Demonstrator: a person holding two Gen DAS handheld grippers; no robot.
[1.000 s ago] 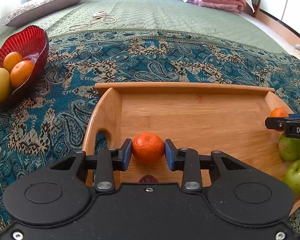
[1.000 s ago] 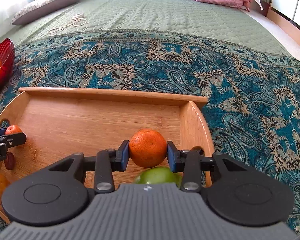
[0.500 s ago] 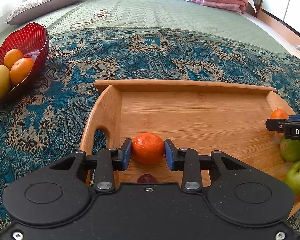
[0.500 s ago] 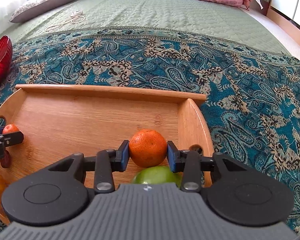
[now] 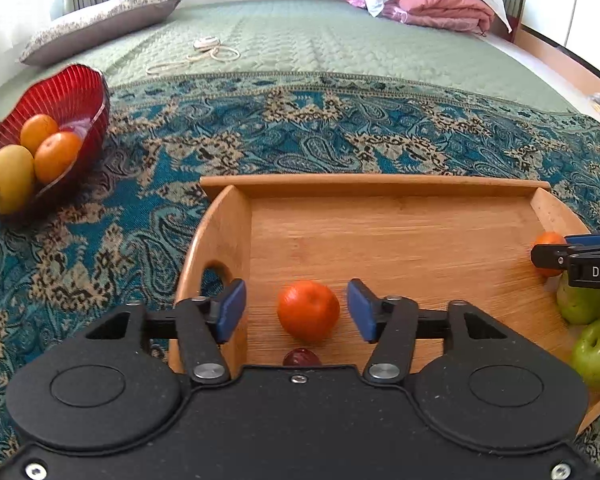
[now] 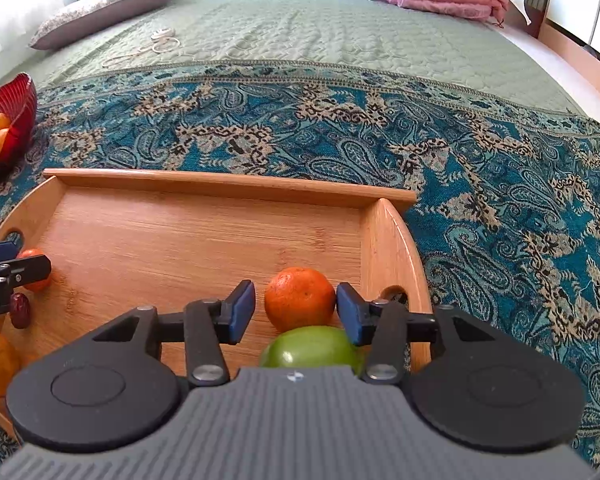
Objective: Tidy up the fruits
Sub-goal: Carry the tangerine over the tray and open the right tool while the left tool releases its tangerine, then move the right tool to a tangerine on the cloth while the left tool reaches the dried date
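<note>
The left claw (image 5: 296, 310) has just been opening, pads clear of the tangerine (image 5: 308, 310) resting between them on the wooden tray (image 5: 380, 184). The right claw (image 6: 296, 312) has likewise just been opening around a second tangerine (image 6: 300, 298) near the tray's right wall.

You see a honey-brown wooden tray (image 5: 380, 184) on a teal paisley cloth (image 5: 340, 132) with tan and black motifs. Bright orange mandarins (image 5: 308, 310) and green apples (image 5: 596, 352) lie in it. The ribbed bowl (image 5: 80, 92) is deep red; the quilt (image 6: 320, 28) is pale green.
</note>
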